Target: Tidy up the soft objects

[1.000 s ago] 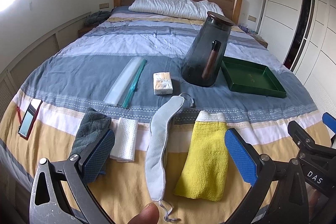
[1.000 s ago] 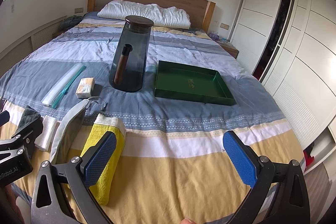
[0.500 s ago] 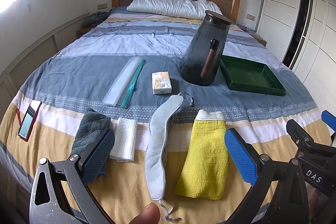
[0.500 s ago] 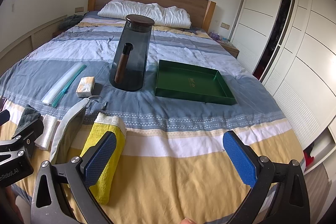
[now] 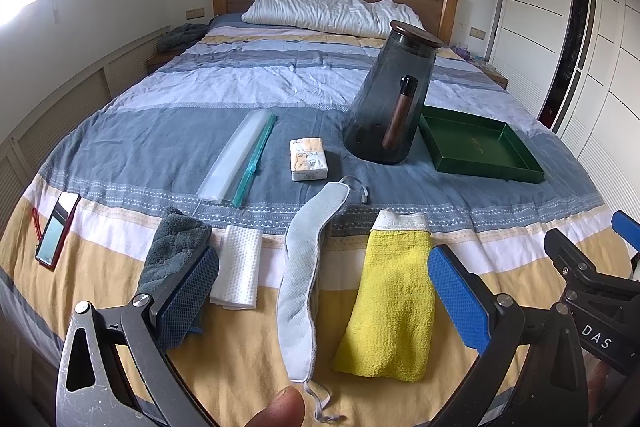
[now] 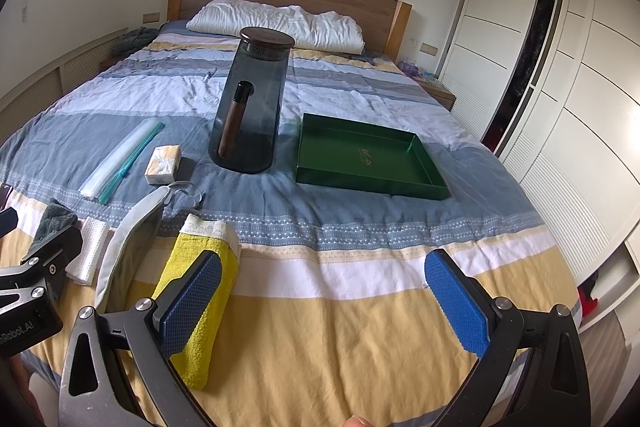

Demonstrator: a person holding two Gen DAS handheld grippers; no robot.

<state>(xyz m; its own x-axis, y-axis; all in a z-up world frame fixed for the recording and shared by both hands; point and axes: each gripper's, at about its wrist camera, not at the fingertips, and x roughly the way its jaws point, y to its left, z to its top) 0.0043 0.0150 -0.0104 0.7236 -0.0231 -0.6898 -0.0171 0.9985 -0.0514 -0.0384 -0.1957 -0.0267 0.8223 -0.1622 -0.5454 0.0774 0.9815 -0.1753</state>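
On the striped bedspread near me lie a grey folded cloth (image 5: pixel 168 251), a white folded cloth (image 5: pixel 238 267), a light grey eye mask (image 5: pixel 304 267) and a yellow towel mitt (image 5: pixel 390 303). The mitt (image 6: pixel 200 291) and eye mask (image 6: pixel 128 247) also show in the right wrist view. A green tray (image 5: pixel 480 151) (image 6: pixel 368 157) sits further back on the right. My left gripper (image 5: pixel 322 299) is open and empty above the eye mask and mitt. My right gripper (image 6: pixel 322 299) is open and empty over bare bedspread, right of the mitt.
A dark glass jar (image 5: pixel 390 99) with a wooden lid stands left of the tray. A tissue pack (image 5: pixel 308 159), a clear zip bag (image 5: pixel 236 155) and a phone (image 5: pixel 56 227) lie on the bed. Pillow (image 5: pixel 332 11) and headboard at the far end; wardrobe (image 6: pixel 560 67) on the right.
Both views have shifted very slightly; the objects on the bed have not moved and both grippers stay open.
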